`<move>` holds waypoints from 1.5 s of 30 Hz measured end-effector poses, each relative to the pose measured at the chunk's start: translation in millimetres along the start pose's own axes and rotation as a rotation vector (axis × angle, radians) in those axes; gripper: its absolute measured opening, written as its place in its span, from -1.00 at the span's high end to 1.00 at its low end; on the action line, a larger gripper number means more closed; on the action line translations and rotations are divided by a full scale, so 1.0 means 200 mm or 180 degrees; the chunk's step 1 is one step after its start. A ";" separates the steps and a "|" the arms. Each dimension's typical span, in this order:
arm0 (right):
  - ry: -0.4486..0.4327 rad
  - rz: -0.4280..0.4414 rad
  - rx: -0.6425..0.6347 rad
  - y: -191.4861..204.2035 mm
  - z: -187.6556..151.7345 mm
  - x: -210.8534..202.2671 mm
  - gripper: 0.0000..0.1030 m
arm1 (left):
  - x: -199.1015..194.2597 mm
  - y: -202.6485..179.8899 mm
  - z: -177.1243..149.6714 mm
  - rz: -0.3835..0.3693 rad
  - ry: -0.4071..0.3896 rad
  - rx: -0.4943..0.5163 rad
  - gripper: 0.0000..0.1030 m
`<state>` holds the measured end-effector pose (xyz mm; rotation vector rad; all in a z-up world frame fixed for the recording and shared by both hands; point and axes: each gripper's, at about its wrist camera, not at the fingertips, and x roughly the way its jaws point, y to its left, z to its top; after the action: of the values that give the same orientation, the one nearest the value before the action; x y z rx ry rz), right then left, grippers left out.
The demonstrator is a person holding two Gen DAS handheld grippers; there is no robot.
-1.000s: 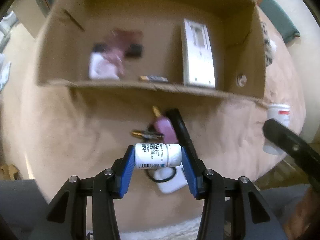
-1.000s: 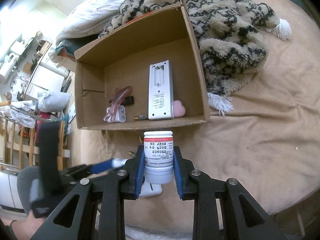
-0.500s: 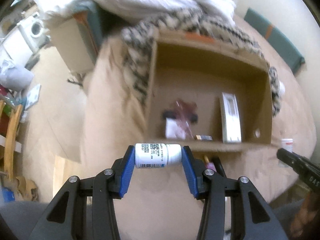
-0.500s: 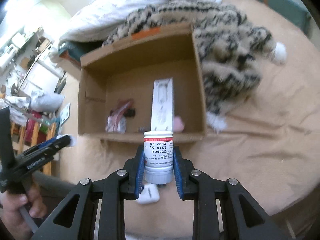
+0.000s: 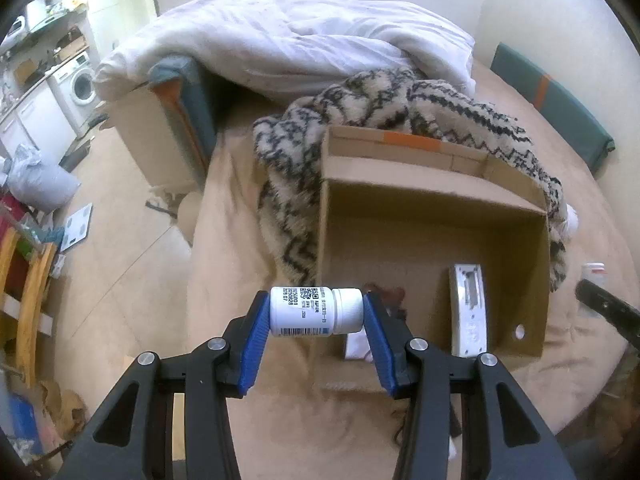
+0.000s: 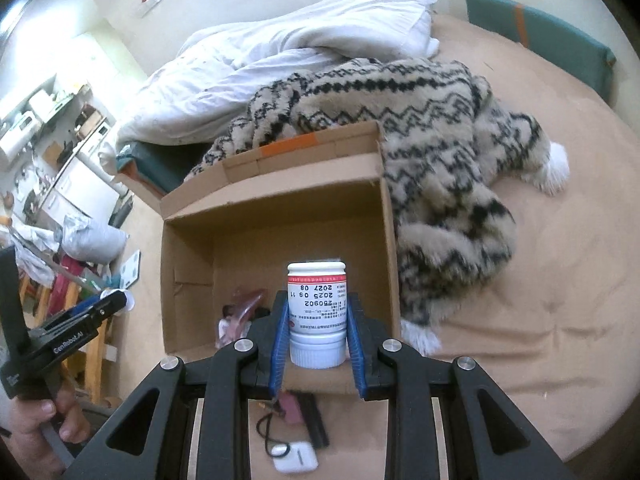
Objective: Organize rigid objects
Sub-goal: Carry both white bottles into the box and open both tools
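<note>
Left gripper [image 5: 316, 316]: clamps small white barcode-labelled pill bottle [image 5: 308, 311], sideways, held off the bed | Right gripper [image 6: 318, 330]: clamps white red-banded pill bottle [image 6: 317, 312], inverted | Step: carrying to open brown cardboard box [image 5: 516, 216] | Next: lower in, release.

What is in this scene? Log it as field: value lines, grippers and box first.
left gripper: shut on barcode bottle, held sideways
right gripper: shut on red-band bottle, cap toward camera
cardboard box: open, on the bed
in box: white remote, pink item
outside box: earbud case
behind box: patterned blanket
</note>
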<state>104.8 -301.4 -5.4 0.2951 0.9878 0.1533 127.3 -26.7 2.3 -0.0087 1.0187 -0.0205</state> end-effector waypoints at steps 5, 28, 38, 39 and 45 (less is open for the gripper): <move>0.0122 -0.0081 -0.0145 0.02 0.08 0.16 0.45 | 0.09 -0.12 0.08 -0.0018 0.0026 0.0143 0.17; 0.0651 -0.0105 -0.0352 0.10 -0.01 0.51 0.45 | 0.47 -0.28 -0.01 0.0037 0.0398 0.0358 0.17; 0.0763 -0.0150 -0.0375 0.10 -0.03 0.54 0.45 | 0.51 -0.28 -0.04 0.0073 0.0478 0.0367 0.17; 0.0767 -0.0156 -0.0383 0.10 -0.03 0.54 0.45 | 0.51 -0.29 -0.04 0.0065 0.0480 0.0369 0.17; 0.0773 -0.0169 -0.0452 0.12 -0.04 0.55 0.45 | 0.51 -0.32 -0.06 0.0094 0.0470 0.0457 0.17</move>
<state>157.8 -249.1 -89.9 0.1214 1.2180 0.2136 170.4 -92.1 -89.9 0.1405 1.1629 -0.0683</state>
